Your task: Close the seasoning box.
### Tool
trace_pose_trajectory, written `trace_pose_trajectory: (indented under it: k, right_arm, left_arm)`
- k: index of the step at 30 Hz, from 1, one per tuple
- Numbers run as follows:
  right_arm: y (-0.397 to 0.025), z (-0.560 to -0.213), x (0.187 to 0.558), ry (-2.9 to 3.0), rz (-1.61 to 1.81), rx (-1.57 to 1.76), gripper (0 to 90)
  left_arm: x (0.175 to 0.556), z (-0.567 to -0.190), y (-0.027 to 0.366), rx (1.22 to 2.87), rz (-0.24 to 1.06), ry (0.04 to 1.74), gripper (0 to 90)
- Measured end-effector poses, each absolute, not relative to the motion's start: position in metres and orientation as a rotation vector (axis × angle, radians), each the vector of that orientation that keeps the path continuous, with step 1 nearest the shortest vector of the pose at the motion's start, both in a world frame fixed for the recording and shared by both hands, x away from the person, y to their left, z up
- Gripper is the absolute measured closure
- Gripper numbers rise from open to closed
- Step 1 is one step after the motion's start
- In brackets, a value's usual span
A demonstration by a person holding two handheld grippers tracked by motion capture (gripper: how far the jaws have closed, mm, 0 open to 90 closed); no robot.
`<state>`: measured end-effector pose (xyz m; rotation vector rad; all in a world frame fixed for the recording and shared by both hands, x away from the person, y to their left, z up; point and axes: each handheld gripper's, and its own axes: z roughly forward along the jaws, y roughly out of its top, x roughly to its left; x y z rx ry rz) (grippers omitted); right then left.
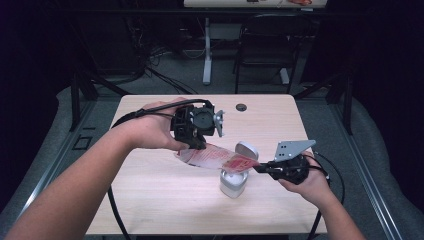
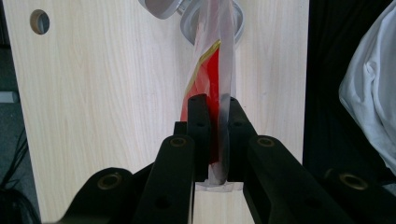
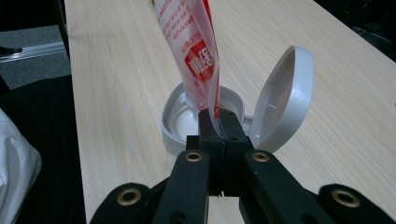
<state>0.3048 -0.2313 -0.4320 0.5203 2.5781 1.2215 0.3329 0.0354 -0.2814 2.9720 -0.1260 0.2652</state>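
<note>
**Lining the small white bin with the red-printed bag**

Above the middle of the pale wooden table (image 1: pixel 150 200), you are stretching a clear plastic bag with red print (image 1: pixel 212 156) between both grippers. Your left gripper (image 1: pixel 196 142) is pinching the bag's left end, jaws pressed on the film, hand raised and wrist bent down. The bag is hanging over the small white plastic bin with its hinged lid flipped open (image 1: pixel 233 182). Your right gripper (image 1: pixel 261 168) is clamping the other end, jaws pressed together on the film, hand lying low beside the bin. Be keeping the film taut and lowering the right end squarely into the opening, clear of the lid.
</note>
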Motion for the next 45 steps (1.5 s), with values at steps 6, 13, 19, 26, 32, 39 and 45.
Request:
trace_pose_trajectory:
  k: [6, 13, 19, 26, 32, 39, 45]
  right_arm:
    - [-0.233, -0.4313, 0.3045, 2.573, 1.219, 0.524, 90.0]
    - [-0.2338, -0.4309, 0.3046, 2.571, 1.217, 0.525, 90.0]
    - [-0.2347, -0.4305, 0.3045, 2.568, 1.216, 0.524, 90.0]
    - [-0.2349, -0.4295, 0.304, 2.561, 1.225, 0.527, 90.0]
    - [-0.2346, -0.4294, 0.3046, 2.563, 1.227, 0.528, 90.0]
    - [-0.2371, -0.429, 0.304, 2.562, 1.222, 0.534, 90.0]
    - [-0.2382, -0.4274, 0.303, 2.558, 1.219, 0.532, 90.0]
  left_arm:
    - [0.3324, -0.2817, 0.0337, 2.966, 0.265, -0.13, 84.7]
    - [0.3329, -0.2797, 0.0316, 2.973, 0.28, -0.136, 84.8]
    - [0.3328, -0.2796, 0.0318, 2.968, 0.28, -0.134, 84.8]
    - [0.3324, -0.2786, 0.0323, 2.963, 0.286, -0.134, 84.7]
    - [0.3325, -0.2795, 0.0319, 2.959, 0.29, -0.131, 84.7]
    - [0.3324, -0.2787, 0.0299, 2.963, 0.287, -0.141, 84.8]
    - [0.3319, -0.277, 0.0289, 2.964, 0.288, -0.145, 84.7]
